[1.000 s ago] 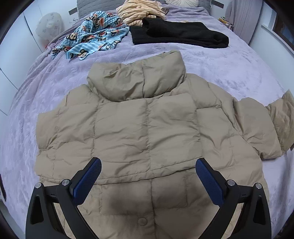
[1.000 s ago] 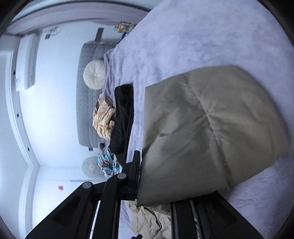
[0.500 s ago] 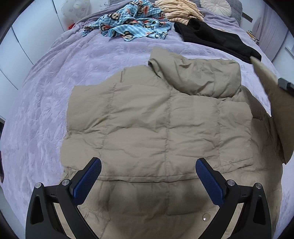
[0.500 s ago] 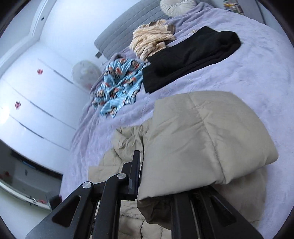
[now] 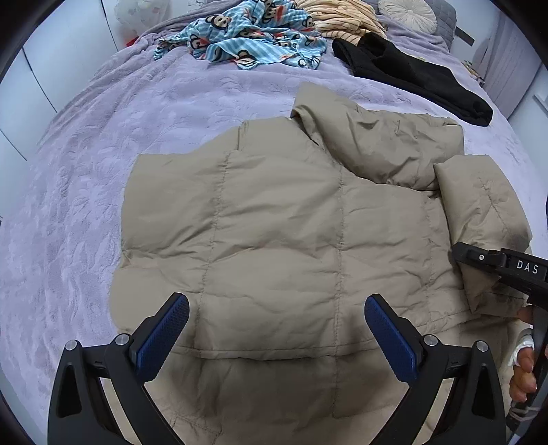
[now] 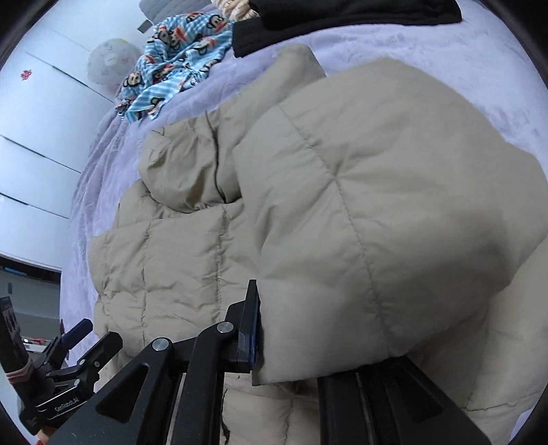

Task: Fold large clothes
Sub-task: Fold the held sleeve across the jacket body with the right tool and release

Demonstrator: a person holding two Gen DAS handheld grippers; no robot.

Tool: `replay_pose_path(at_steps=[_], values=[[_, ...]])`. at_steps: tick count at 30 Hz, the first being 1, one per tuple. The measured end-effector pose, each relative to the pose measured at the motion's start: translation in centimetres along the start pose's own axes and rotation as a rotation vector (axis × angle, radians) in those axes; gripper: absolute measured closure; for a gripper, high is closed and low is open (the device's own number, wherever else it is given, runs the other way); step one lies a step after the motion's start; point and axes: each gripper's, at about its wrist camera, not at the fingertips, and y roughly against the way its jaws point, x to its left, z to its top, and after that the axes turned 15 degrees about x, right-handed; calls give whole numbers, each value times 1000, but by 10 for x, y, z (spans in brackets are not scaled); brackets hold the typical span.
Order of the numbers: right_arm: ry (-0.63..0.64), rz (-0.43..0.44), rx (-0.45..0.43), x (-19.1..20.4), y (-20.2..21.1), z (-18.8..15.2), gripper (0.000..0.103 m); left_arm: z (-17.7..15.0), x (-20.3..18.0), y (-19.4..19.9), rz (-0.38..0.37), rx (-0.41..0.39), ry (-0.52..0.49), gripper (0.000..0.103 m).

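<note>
Lavender bedspread (image 5: 144, 113) fills the room from edge to edge, and on it my khaki puffer jacket (image 5: 274, 219) lies face down, collar toward twelve o'clock and hem toward six in the left wrist view. Its long axis runs from six to twelve, straight up from my left gripper (image 5: 276, 328), which hangs above the lower back panel with its blue pads wide apart and nothing between them.

At three o'clock, the jacket's sleeve (image 6: 376, 212) is brought over the right edge of the body, its cuff caught in my right gripper (image 6: 287, 345). The jaws have just been easing apart, yet the cuff sits between them with the blue pad pressed against the fabric, so I judge the hold not yet let go. The coming move turns on this one relation: the sleeve lies across the body's right flank, and my right hand is by far the nearer to it, so laying it flat and letting go falls to that side.

Beyond the collar, at twelve o'clock, wait a black garment (image 5: 411, 72), a blue monkey-print cloth (image 5: 246, 37) and a cream striped piece (image 5: 342, 17).

Writing is scarce: "DAS" shows in white on the right gripper's body in the left wrist view, and "GenRobot.AI" on the left one's frame in the right wrist view.
</note>
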Motion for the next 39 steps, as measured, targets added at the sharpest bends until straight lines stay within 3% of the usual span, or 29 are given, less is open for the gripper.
replay_pose_path(at_steps=[1, 2, 3, 5, 9, 10, 11, 12, 13, 14, 18, 21, 24, 27, 31, 32, 34, 35, 39], values=[[-19, 25, 3, -4, 0, 0, 81, 2, -3, 0, -13, -2, -8, 0], [-35, 51, 5, -7, 3, 0, 70, 4, -5, 2, -32, -7, -19, 0], [-44, 72, 4, -7, 7, -2, 51, 6, -8, 3, -51, -12, -28, 0], [-47, 118, -31, -7, 23, -9, 27, 13, -11, 7, -116, -26, -45, 0], [-143, 147, -174, -30, 62, -31, 26, 27, -9, 9, -250, -33, -30, 0], [-188, 170, -195, -41, 67, -33, 26, 29, -7, 8, -286, -32, -23, 0], [-239, 192, -210, -53, 71, -34, 34, 31, -4, 7, -320, -31, -13, 0], [-280, 205, -220, -63, 72, -32, 63, 31, -2, 7, -346, -29, -5, 0], [-303, 208, -225, -68, 73, -29, 77, 32, 2, 6, -377, -26, 3, 0], [-309, 208, -228, -70, 74, -24, 84, 32, 5, 5, -399, -23, 8, 0], [-132, 147, -260, -34, 81, -11, 86, 32, 23, 6, -493, -20, 26, 0], [74, 104, -215, 18, 69, -7, 86, 35, 37, 5, -578, -3, 40, 0], [236, 37, -147, 62, 43, -13, 86, 37, 44, 3, -583, 7, 38, 0], [315, -24, -78, 85, 12, -22, 86, 39, 48, -2, -633, 23, 42, 0], [375, -101, -49, 98, -15, -33, 85, 40, 55, -8, -745, 35, 69, 0], [387, -133, -40, 100, -19, -35, 78, 41, 56, -9, -767, 39, 72, 0], [410, -187, -33, 104, -21, -39, 48, 42, 56, -9, -815, 43, 75, 0], [417, -196, -40, 105, -17, -42, 26, 43, 57, -9, -842, 46, 77, 0], [417, -171, -86, 96, 14, -60, 22, 45, 49, -10, -889, 53, 46, 0]])
